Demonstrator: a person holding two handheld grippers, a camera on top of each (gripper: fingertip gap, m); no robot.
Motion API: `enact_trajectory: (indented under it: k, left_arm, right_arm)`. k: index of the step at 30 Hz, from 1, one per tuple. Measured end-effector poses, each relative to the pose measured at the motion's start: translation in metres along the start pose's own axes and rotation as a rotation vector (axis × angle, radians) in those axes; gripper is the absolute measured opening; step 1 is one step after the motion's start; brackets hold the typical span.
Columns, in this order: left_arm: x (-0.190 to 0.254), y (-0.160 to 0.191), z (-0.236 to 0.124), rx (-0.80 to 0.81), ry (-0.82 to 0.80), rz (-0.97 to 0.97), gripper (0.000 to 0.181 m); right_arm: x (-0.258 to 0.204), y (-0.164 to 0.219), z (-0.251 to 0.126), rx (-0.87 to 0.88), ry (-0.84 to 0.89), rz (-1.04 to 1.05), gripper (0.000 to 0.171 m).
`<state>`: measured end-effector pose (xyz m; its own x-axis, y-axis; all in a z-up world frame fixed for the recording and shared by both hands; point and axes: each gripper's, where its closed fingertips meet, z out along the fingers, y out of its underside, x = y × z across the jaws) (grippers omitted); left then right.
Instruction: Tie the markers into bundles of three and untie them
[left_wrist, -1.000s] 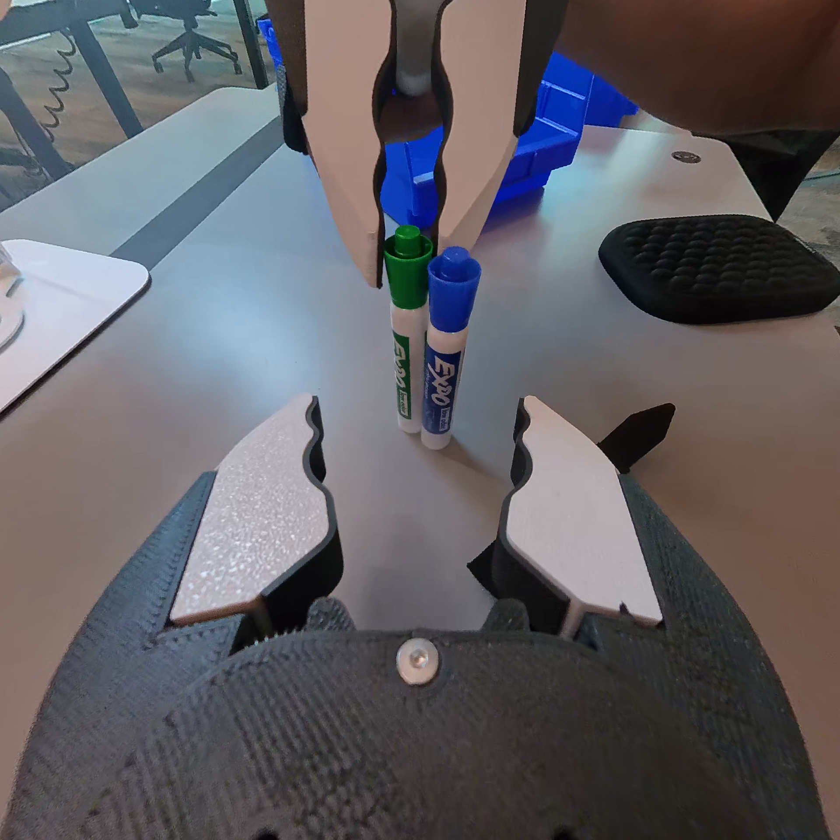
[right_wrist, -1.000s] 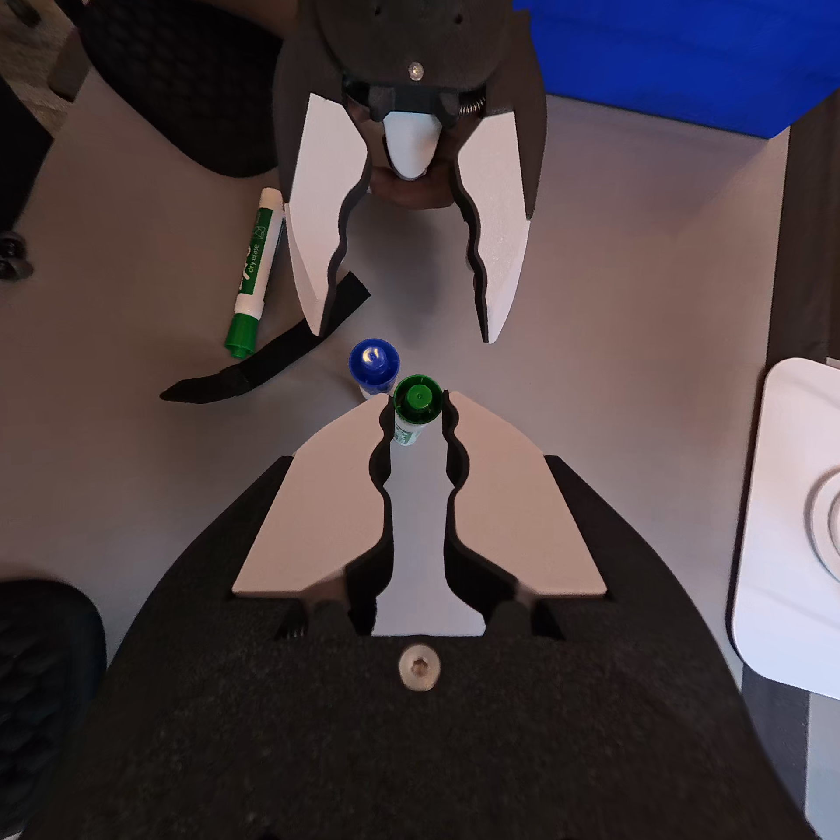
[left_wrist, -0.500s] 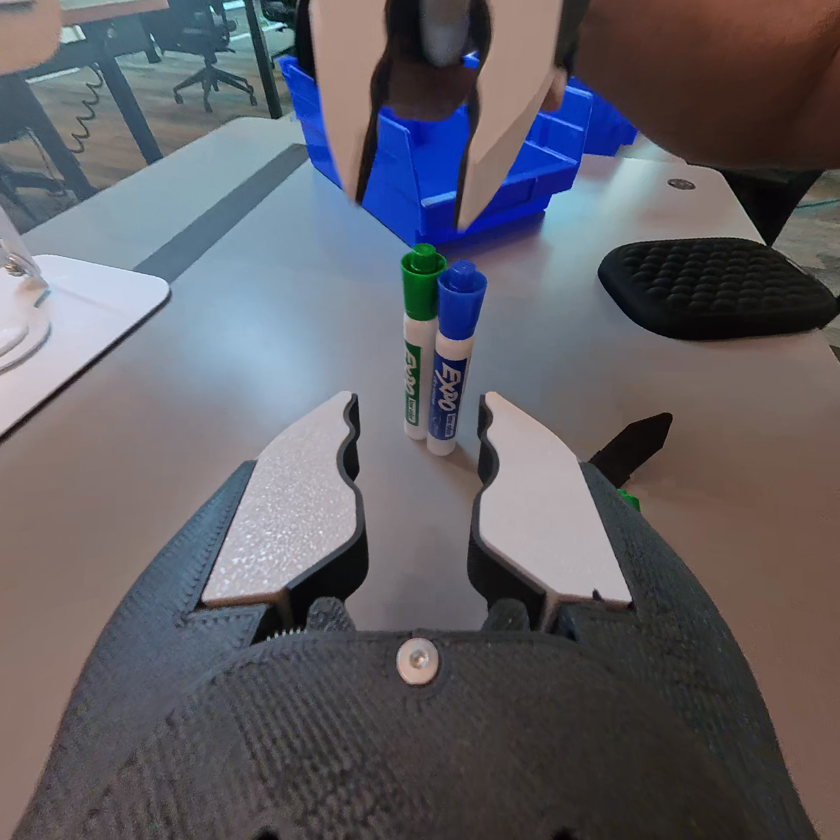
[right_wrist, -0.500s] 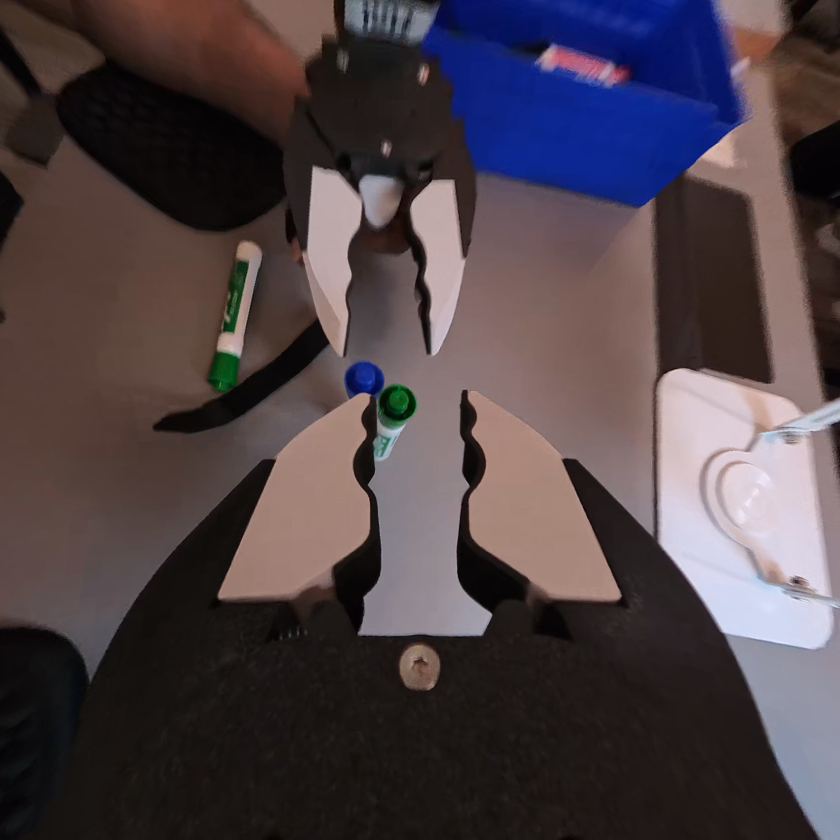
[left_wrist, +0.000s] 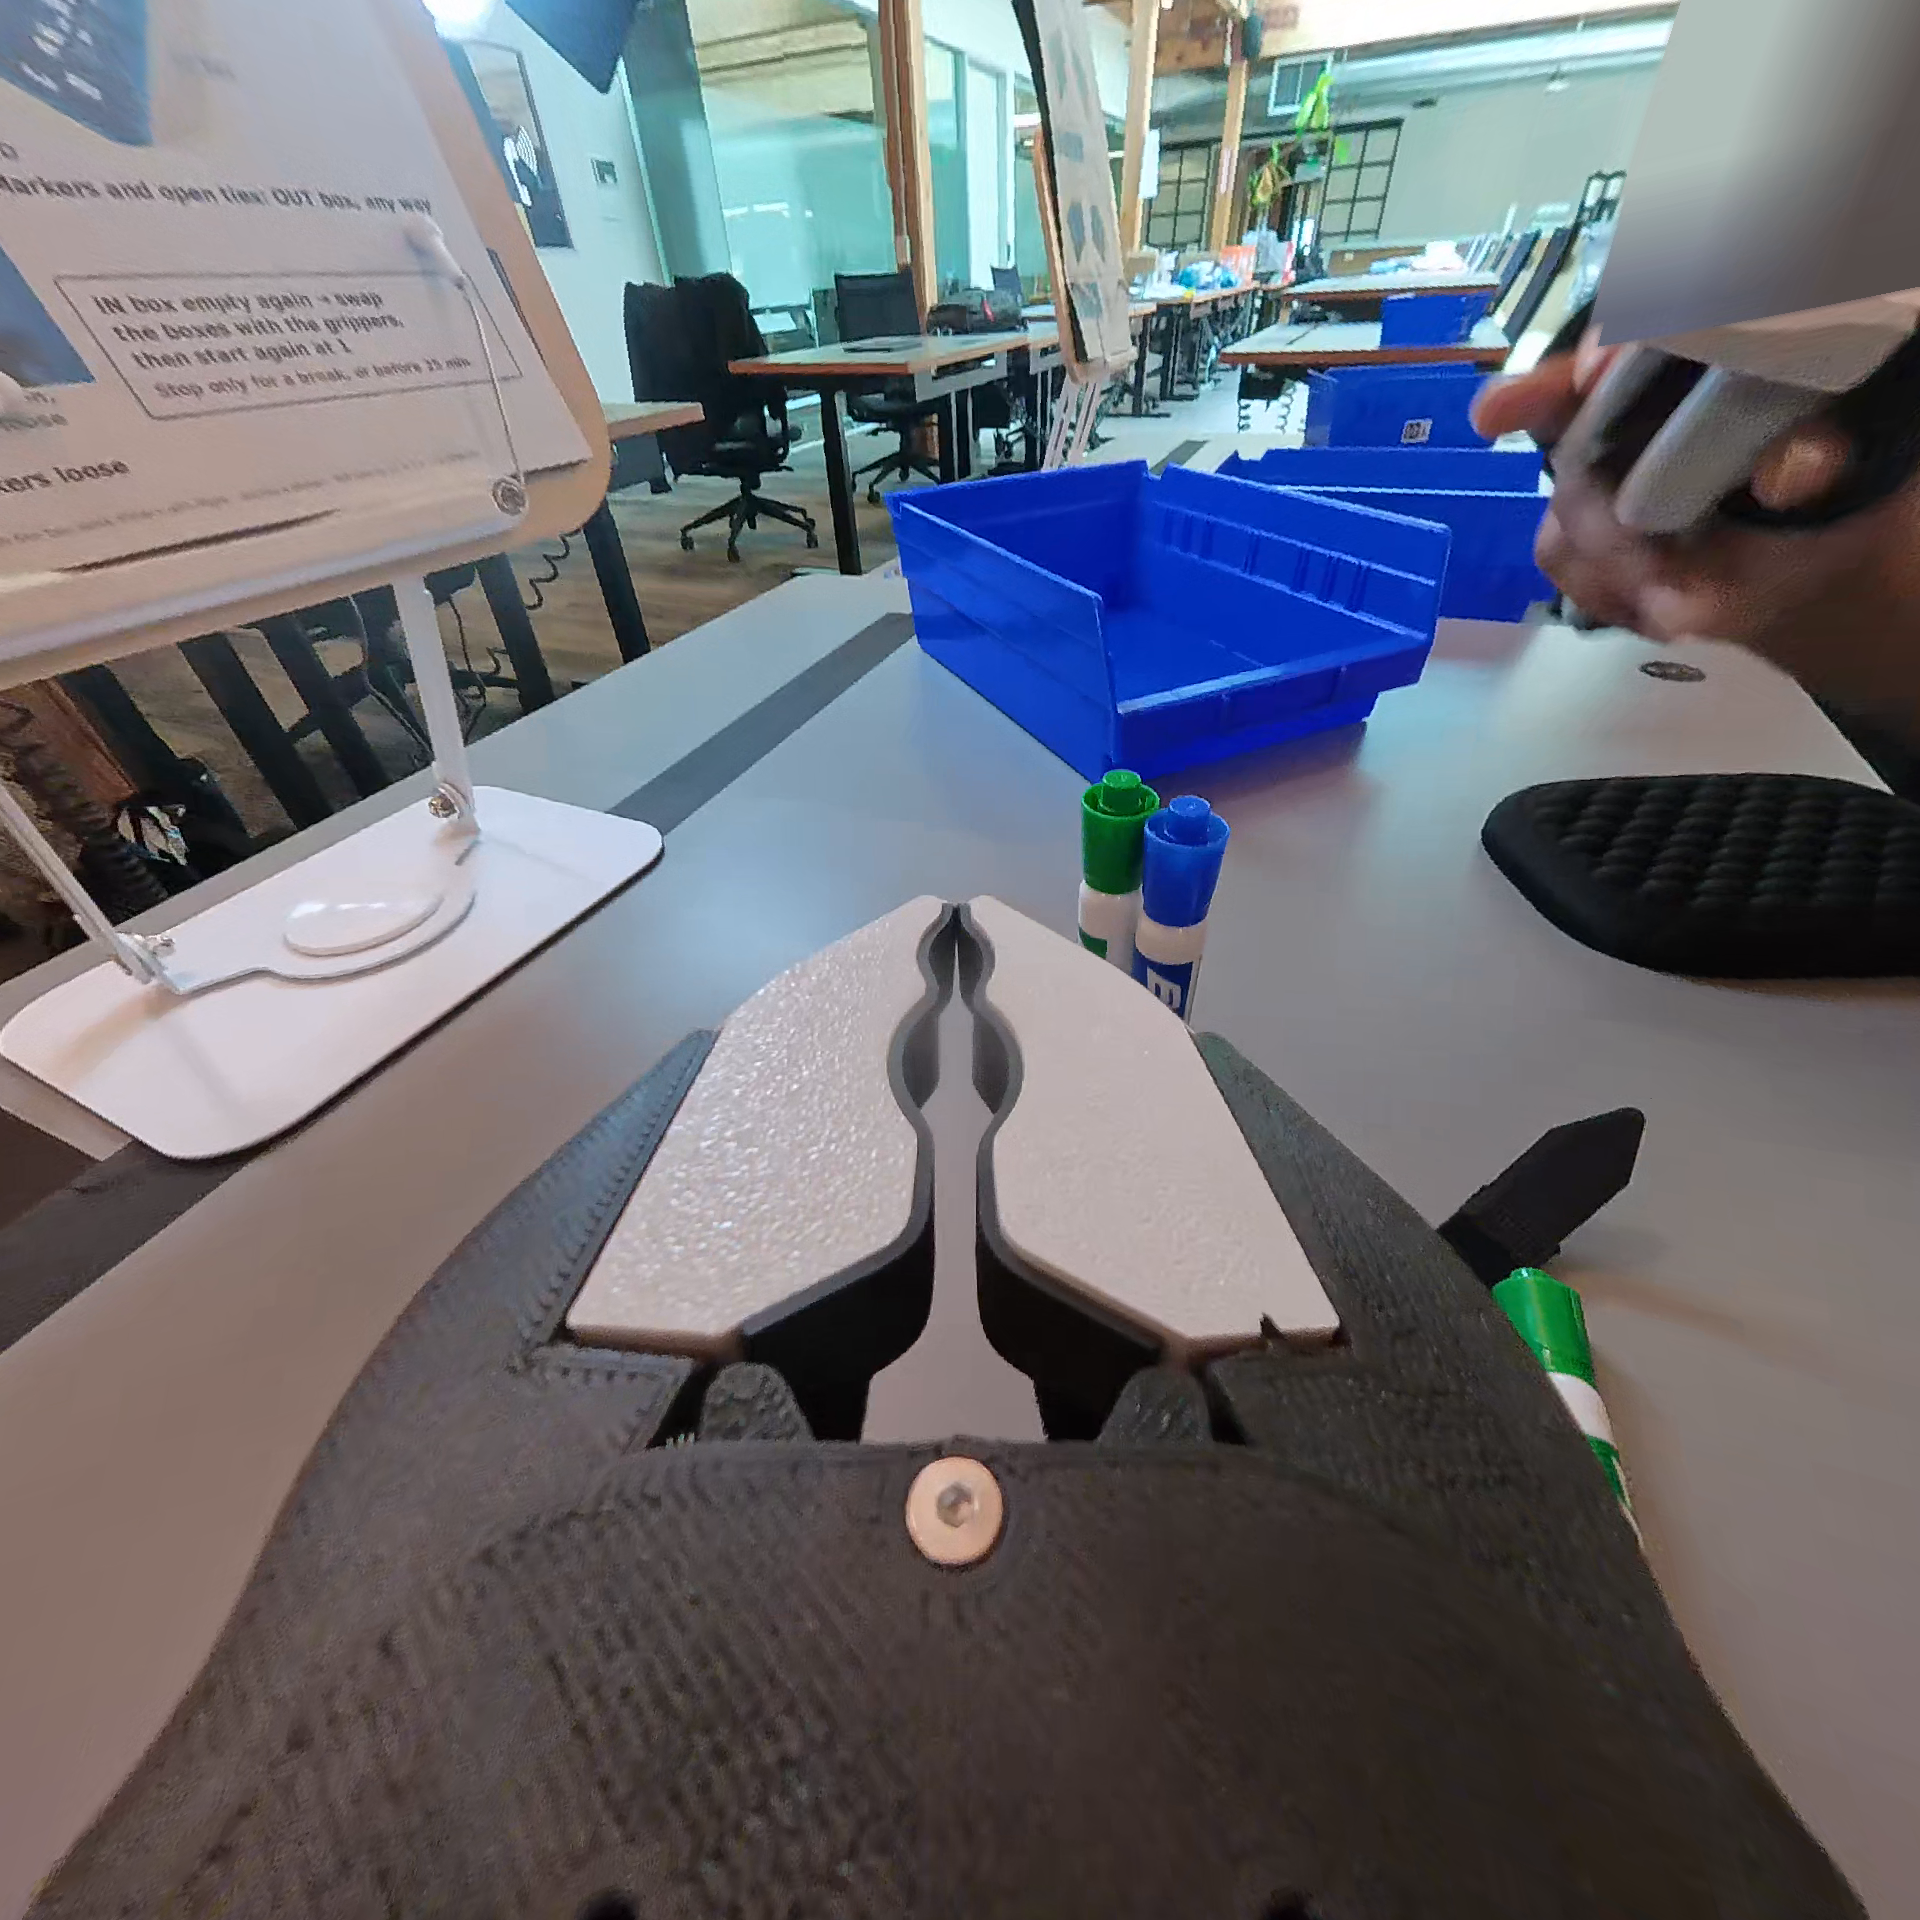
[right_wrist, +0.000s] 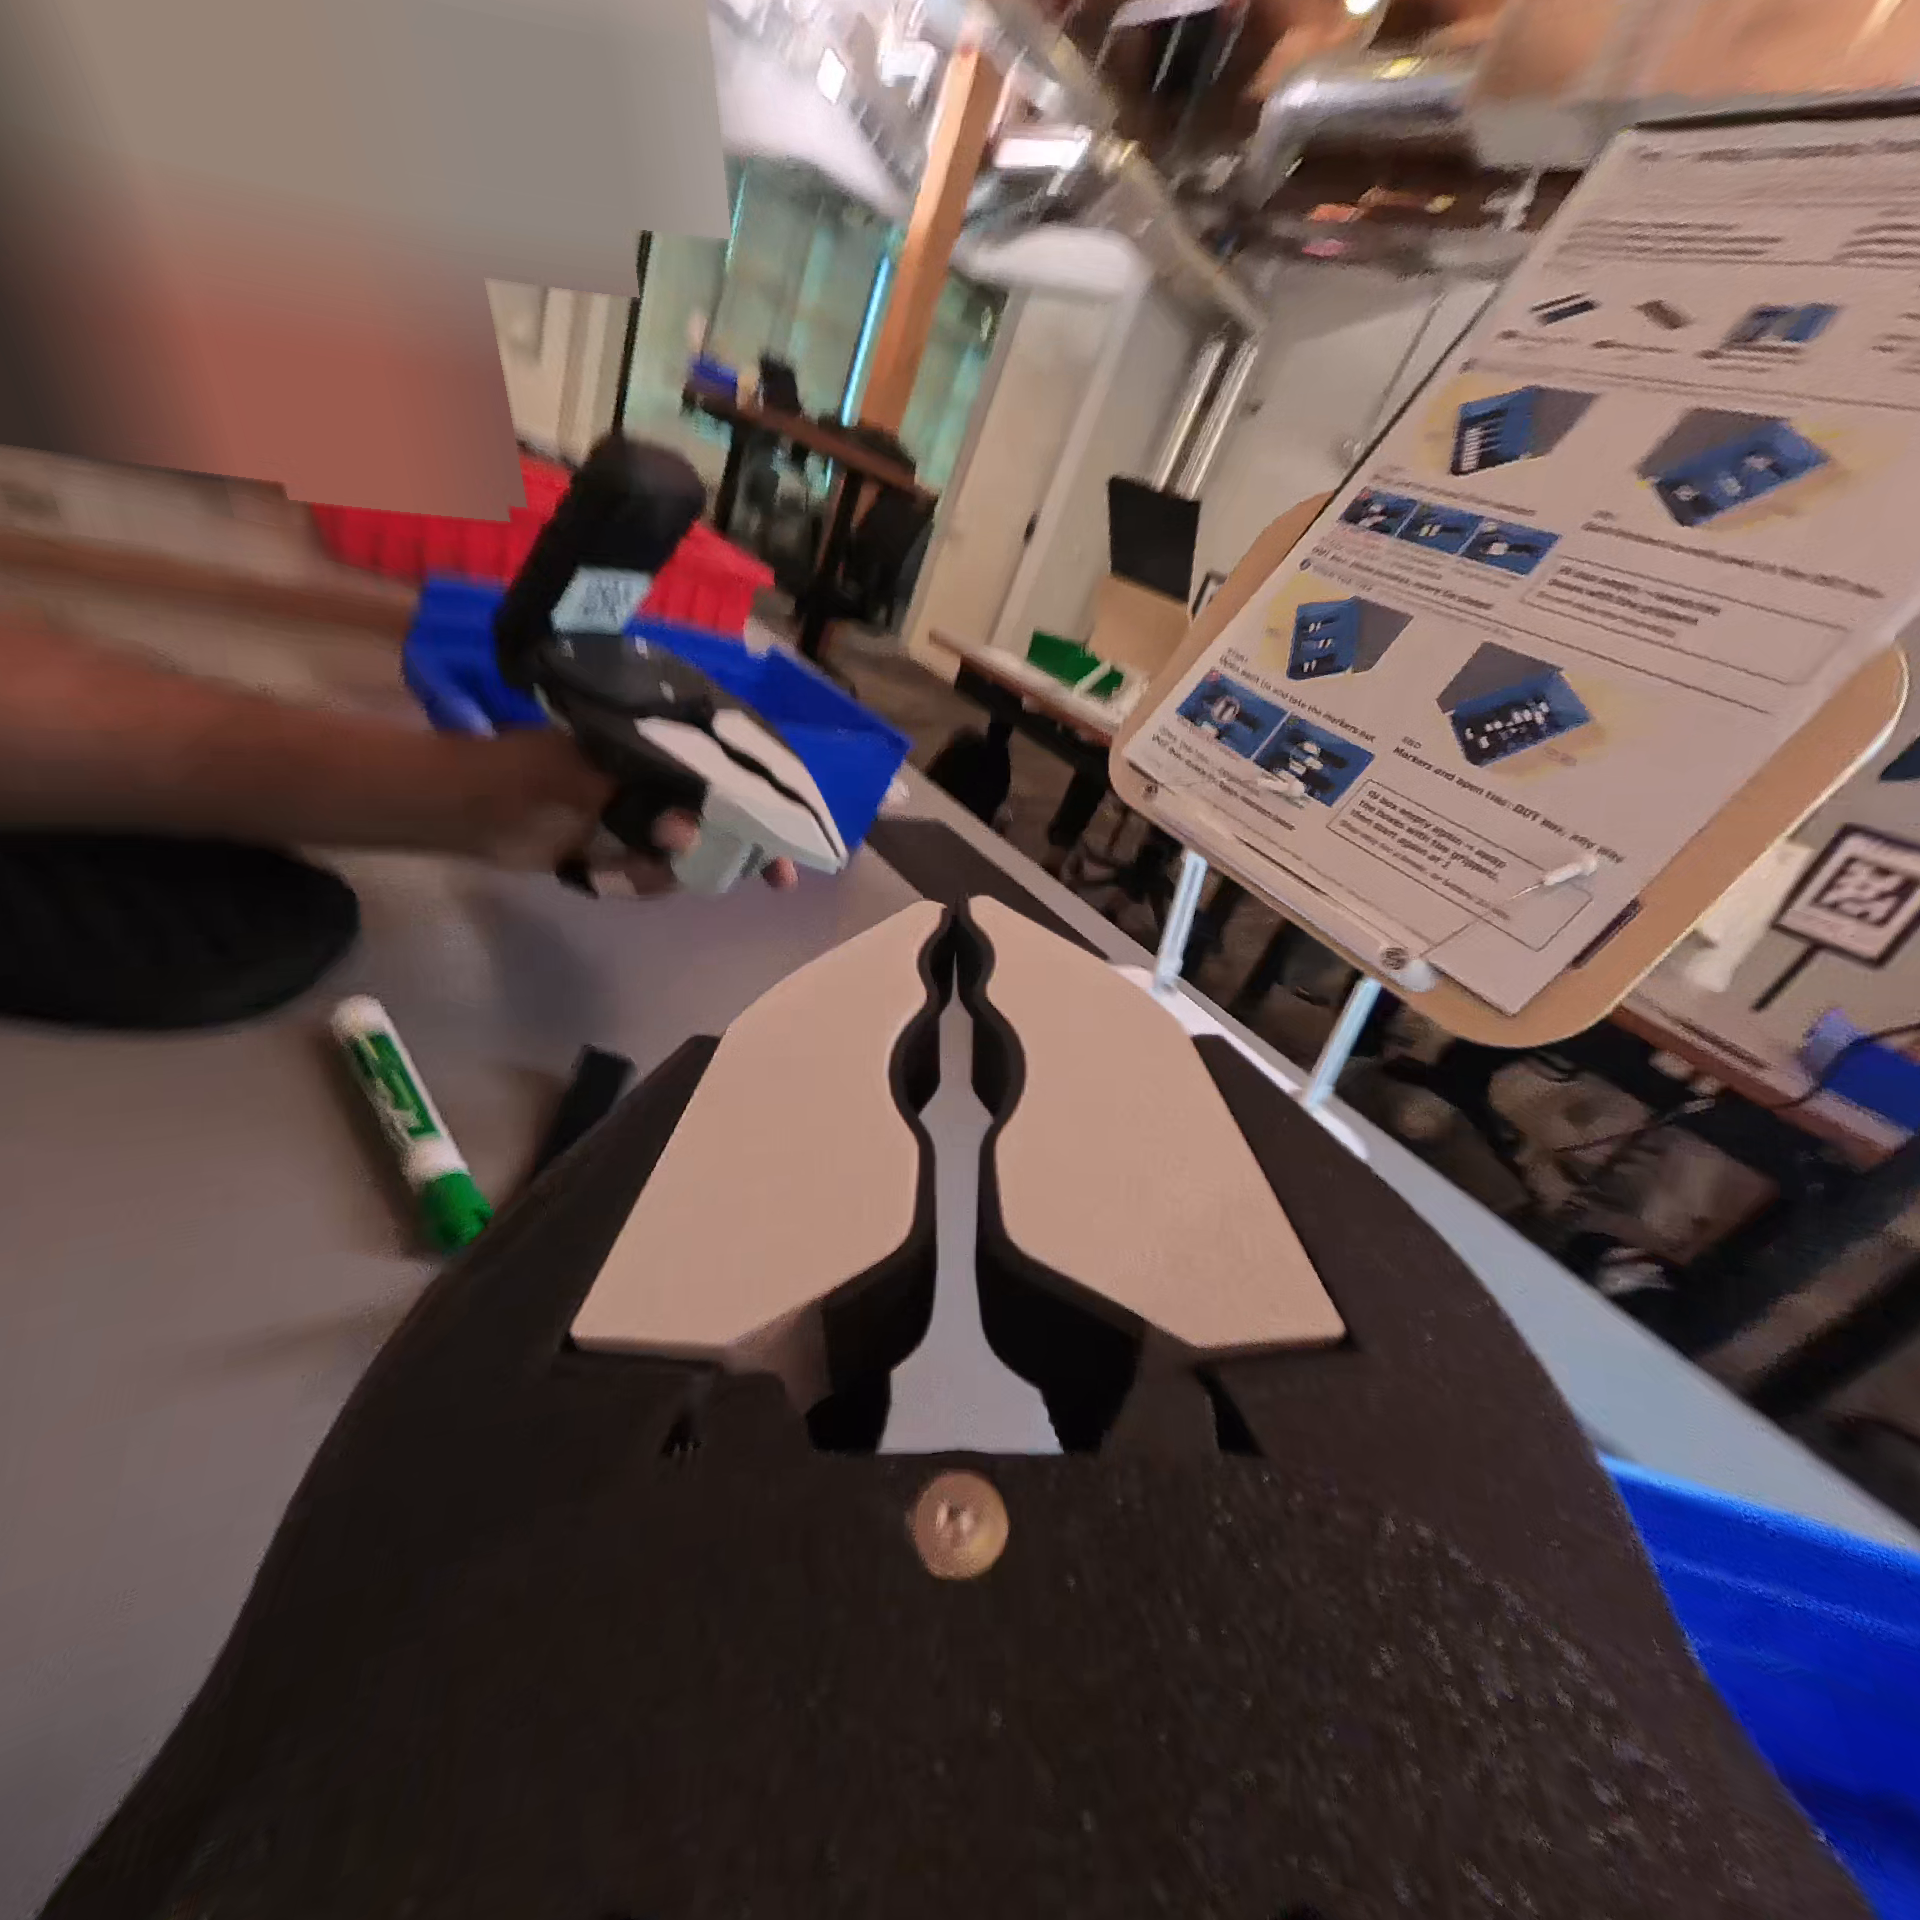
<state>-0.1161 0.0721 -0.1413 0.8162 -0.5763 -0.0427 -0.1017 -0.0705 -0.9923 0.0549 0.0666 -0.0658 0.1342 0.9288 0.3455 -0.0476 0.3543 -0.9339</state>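
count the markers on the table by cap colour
green markers: 2, one standing, one lying
blue markers: 1, standing beside the green one
total: 3

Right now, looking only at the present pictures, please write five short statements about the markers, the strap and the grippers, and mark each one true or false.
1. The green marker and the blue marker stand upright side by side on the table. True.
2. The left gripper is shut on a marker. False: it is shut on nothing.
3. A second green marker lies flat on the table. True.
4. The black strap is wrapped around the standing markers. False: it lies loose on the table.
5. The right gripper is wide open. False: it is shut and empty.
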Motion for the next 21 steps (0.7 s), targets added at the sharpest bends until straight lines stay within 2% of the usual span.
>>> enact_trajectory:
  k: [1, 4, 5, 6, 7, 8, 10, 12, 13, 17, 18, 21]
  left_arm:
    - [-0.001, -0.003, 0.000, 0.013, -0.006, 0.002, 0.000]
    - [0.001, -0.010, -0.002, 0.055, -0.011, 0.048, 0.000]
    - [-0.002, -0.009, -0.001, 0.050, -0.032, 0.079, 0.000]
    - [-0.003, -0.009, -0.002, 0.045, -0.050, 0.111, 0.000]
    - [-0.004, -0.008, -0.002, 0.040, -0.061, 0.132, 0.000]
    - [-0.004, -0.007, -0.002, 0.033, -0.065, 0.145, 0.000]
    - [-0.002, -0.007, -0.003, 0.035, -0.065, 0.176, 0.000]
    - [0.000, -0.009, -0.003, 0.043, -0.065, 0.168, 0.000]
    - [0.001, -0.011, -0.003, 0.051, -0.065, 0.153, 0.000]
    - [0.006, -0.012, -0.001, 0.040, -0.059, 0.105, 0.000]
    - [0.008, -0.011, -0.001, 0.033, -0.055, 0.099, 0.000]
    - [0.013, -0.006, 0.002, -0.009, -0.025, 0.079, 0.000]
  right_arm:
    - [-0.003, -0.002, -0.003, 0.062, 0.002, 0.099, 0.000]
    - [0.005, -0.015, -0.005, 0.324, -0.075, 0.591, 0.000]
    - [0.012, -0.014, -0.005, 0.378, -0.104, 0.721, 0.000]
    - [0.016, -0.010, -0.002, 0.386, -0.114, 0.757, 0.000]
    - [0.015, -0.002, 0.005, 0.329, -0.097, 0.670, 0.000]
    - [0.010, 0.012, 0.013, 0.208, -0.053, 0.456, 0.000]
    - [0.005, 0.046, 0.025, -0.062, 0.080, -0.159, 0.000]
    - [-0.007, 0.058, 0.034, -0.160, 0.082, -0.459, 0.017]
    - [-0.013, 0.056, 0.038, -0.150, 0.081, -0.477, 0.019]
    - [-0.035, 0.034, 0.046, 0.023, -0.143, 0.179, 0.015]
    - [-0.042, 0.036, 0.046, 0.004, -0.196, 0.195, 0.014]
    - [-0.055, 0.062, 0.038, -0.166, -0.225, -0.129, 0.018]
